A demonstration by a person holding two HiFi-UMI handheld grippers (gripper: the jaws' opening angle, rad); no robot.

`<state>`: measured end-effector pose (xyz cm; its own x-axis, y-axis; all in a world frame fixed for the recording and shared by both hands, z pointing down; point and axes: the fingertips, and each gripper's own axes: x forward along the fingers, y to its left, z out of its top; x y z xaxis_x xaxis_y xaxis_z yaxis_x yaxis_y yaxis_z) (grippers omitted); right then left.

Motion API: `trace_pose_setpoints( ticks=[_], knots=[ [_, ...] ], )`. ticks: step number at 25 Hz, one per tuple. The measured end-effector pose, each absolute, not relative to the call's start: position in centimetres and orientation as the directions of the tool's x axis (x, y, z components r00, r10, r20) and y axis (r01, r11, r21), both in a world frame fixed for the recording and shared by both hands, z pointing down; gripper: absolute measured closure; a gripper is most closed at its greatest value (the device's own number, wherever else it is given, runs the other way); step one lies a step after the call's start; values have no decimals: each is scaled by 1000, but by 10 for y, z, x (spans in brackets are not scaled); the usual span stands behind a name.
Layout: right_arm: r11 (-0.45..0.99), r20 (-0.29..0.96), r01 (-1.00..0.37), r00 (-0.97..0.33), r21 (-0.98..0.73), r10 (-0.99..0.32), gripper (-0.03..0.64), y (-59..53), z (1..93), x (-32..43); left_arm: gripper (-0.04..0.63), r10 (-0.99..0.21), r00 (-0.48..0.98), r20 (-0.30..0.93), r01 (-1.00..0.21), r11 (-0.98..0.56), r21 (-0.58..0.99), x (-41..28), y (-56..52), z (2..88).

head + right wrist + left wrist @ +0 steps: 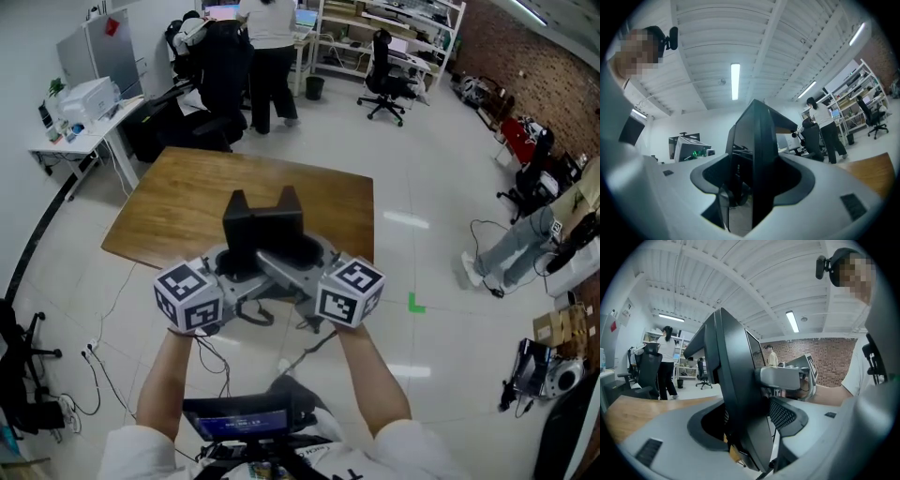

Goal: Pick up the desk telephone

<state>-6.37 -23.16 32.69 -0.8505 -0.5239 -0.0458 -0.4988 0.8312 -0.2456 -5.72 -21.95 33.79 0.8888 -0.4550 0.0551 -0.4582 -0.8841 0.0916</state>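
Observation:
The black desk telephone [264, 228] hangs in the air over the near edge of the wooden table [178, 202], held from both sides. My left gripper [230, 272] is shut on the phone's left side and my right gripper [292, 272] on its right side. In the left gripper view the phone's body [733, 394] stands on edge between my grey jaws [740, 430], and the right gripper [783, 377] shows across it. In the right gripper view the dark body [757, 159] fills the gap of the right gripper [752, 190]. A thin cord [314, 345] trails below.
A person [270, 56] stands at the desks beyond the table, among black office chairs [384, 80]. A white desk with a printer [89, 101] is at the far left. Someone's legs [511, 248] stretch out at the right. Cables [94, 370] lie on the floor at the left.

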Motion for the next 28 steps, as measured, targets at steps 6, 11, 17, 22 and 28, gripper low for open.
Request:
trace_pose_setpoints(
  ticks=[6,11,17,22,28],
  knots=[
    [834,-63,-502,-847,-231,-527,322,-203,321,-69,331,-449,892,55,-452,-890,66,-61,-191,333],
    [837,-65,-501,-848,-219,-525,322,-188,319,-72,331,-446,894,51,-449,-891,65,-64,-177,331],
    [836,-64,-504,-847,-218,-527,322,-181,318,-77,331,-443,895,51,-446,-893,65,-68,-169,330],
    [837,-53,-505,-849,-211,-525,322,-180,318,-79,331,-444,895,49,-446,-892,69,-70,-169,331],
    [836,-45,-504,-850,-216,-524,322,-182,321,-83,332,-445,894,53,-448,-891,73,-73,-171,333]
  ],
)
